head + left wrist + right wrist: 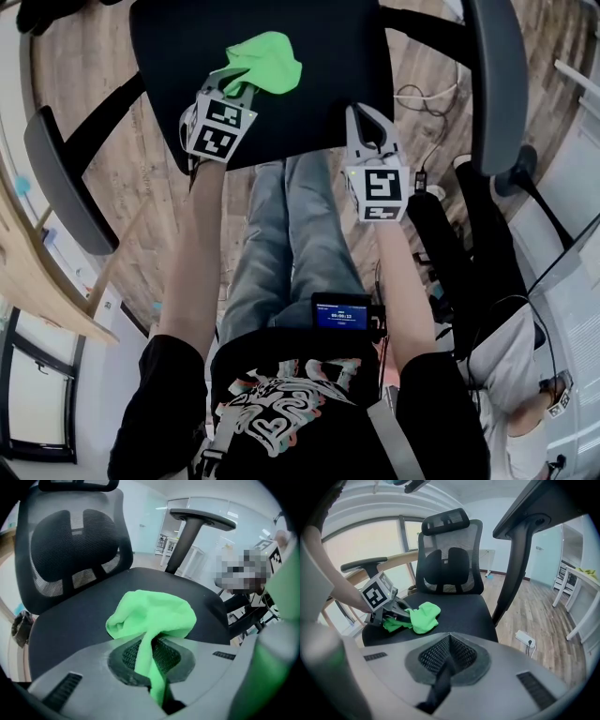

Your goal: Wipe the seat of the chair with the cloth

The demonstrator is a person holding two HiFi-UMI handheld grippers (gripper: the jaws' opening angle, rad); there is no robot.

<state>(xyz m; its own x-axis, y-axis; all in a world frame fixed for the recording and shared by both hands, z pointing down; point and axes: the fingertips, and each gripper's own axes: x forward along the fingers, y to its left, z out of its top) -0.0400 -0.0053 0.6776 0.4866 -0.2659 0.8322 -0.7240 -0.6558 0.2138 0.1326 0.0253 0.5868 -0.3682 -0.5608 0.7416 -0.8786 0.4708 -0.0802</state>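
Left gripper (238, 84) clamps the green cloth (269, 60), bunched upper centre on the chair seat (314, 117). Right gripper (362, 116) closed, empty. Wiping apparently barely begun.

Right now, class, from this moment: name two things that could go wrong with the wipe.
The left gripper pinches only a thin fold of the green cloth; dragging may pull it free. The cloth sits bunched on the black seat, so a pass may clean only a narrow strip.
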